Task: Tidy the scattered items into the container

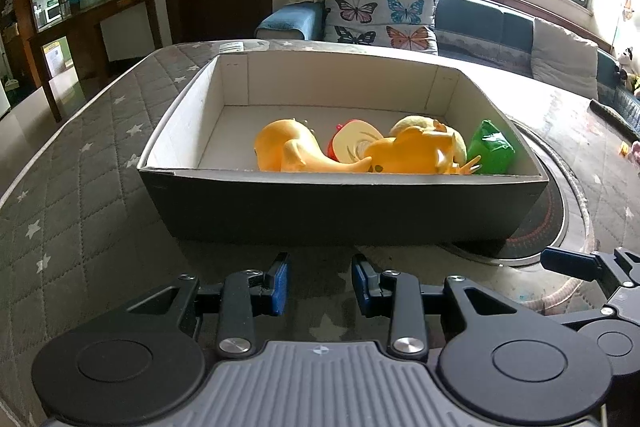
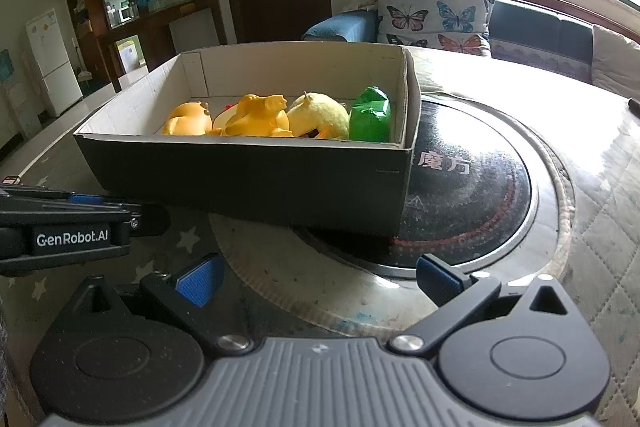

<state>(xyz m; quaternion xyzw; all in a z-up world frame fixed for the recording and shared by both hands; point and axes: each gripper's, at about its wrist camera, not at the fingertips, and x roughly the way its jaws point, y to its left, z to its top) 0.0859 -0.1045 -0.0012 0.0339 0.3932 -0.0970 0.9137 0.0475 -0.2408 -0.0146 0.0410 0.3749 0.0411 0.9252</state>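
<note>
I'm holding both grippers low in front of the box [image 1: 344, 215], the left gripper [image 1: 320, 285] with its jaws parted a little and empty, the right gripper [image 2: 316, 279] spread wide and gripping nothing. The toys are sitting inside the box toward its right end: two orange figures [image 1: 288, 147], a yellow plush [image 2: 320, 115] and a green packet [image 2: 370, 115] pressed against the side wall. I'm judging the tidying nearly finished, since I'm seeing nothing loose on the quilted cover [image 1: 80, 163] nearby.
</note>
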